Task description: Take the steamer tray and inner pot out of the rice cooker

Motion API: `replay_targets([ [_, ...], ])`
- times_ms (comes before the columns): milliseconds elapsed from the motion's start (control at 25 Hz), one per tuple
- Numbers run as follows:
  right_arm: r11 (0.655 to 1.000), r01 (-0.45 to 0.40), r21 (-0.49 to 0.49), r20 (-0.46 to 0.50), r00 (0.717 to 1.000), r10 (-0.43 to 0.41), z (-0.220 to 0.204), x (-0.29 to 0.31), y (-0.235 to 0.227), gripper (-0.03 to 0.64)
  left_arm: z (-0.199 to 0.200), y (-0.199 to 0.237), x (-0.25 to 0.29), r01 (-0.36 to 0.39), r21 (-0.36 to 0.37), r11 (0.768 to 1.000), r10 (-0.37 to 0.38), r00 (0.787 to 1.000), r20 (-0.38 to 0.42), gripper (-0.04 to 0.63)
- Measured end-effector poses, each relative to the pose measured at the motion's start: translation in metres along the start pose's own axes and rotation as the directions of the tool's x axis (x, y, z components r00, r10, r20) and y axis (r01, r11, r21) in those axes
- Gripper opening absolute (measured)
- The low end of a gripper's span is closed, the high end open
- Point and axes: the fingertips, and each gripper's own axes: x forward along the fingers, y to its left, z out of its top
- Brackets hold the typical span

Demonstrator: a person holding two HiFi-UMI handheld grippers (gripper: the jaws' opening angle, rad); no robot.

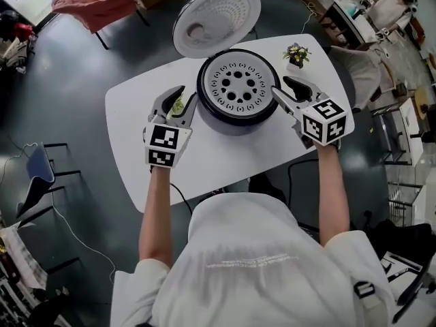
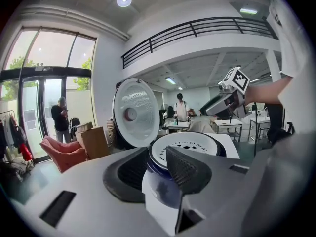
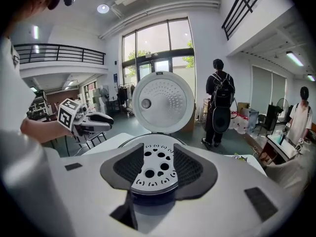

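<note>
While my left tongs (image 1: 187, 95) and right tongs (image 1: 280, 85) are both hanging released and empty, the steamer tray (image 1: 238, 84) is sitting atop the open rice cooker (image 1: 231, 122) at mid-frame on the worktop (image 1: 204, 165), directly between them, each pair about equally near.

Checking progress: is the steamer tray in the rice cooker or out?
In: the perforated steamer tray sits at the top of the rice cooker, in front of the raised lid.
</note>
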Motion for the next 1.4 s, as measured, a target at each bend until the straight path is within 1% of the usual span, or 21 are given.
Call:
replay_targets([
  [200,0.997,-0.077,0.007,-0.056,0.995,0.078,-0.007,0.034,-0.018,0.193,-0.015,0.009,0.015,-0.065,-0.048,0.997,0.062,0.996,-0.062,0.138],
  [400,0.991,-0.135,-0.022,-0.149,0.980,0.130,-0.011,0.070,-0.045,0.193,-0.022,0.017,0.025,-0.147,-0.076,0.986,0.137,0.983,-0.121,0.137],
  [520,0.980,-0.188,-0.058,-0.198,0.965,0.173,-0.013,0.094,-0.053,0.202,-0.023,0.027,0.029,-0.202,-0.095,0.975,0.188,0.972,-0.140,0.137],
  [600,0.970,-0.234,-0.073,-0.237,0.948,0.211,-0.018,0.109,-0.053,0.213,-0.028,0.031,0.029,-0.235,-0.105,0.966,0.217,0.963,-0.158,0.137],
  [680,0.959,-0.270,-0.083,-0.277,0.931,0.238,-0.025,0.120,-0.054,0.225,-0.034,0.030,0.032,-0.253,-0.112,0.961,0.230,0.956,-0.181,0.135],
  [880,0.948,-0.296,-0.115,-0.337,0.909,0.243,-0.030,0.137,-0.066,0.233,-0.040,0.024,0.044,-0.265,-0.130,0.955,0.233,0.947,-0.219,0.135],
  [1160,0.927,-0.318,-0.197,-0.404,0.888,0.218,-0.040,0.154,-0.070,0.239,-0.043,0.019,0.058,-0.260,-0.138,0.956,0.224,0.947,-0.232,0.135],
  [1320,0.917,-0.302,-0.260,-0.404,0.897,0.181,-0.040,0.155,-0.071,0.209,-0.048,0.017,0.059,-0.265,-0.149,0.953,0.225,0.944,-0.243,0.135],
  [1400,0.903,-0.286,-0.319,-0.400,0.905,0.145,-0.041,0.156,-0.071,0.198,-0.049,0.016,0.060,-0.266,-0.154,0.952,0.224,0.943,-0.245,0.135],
])
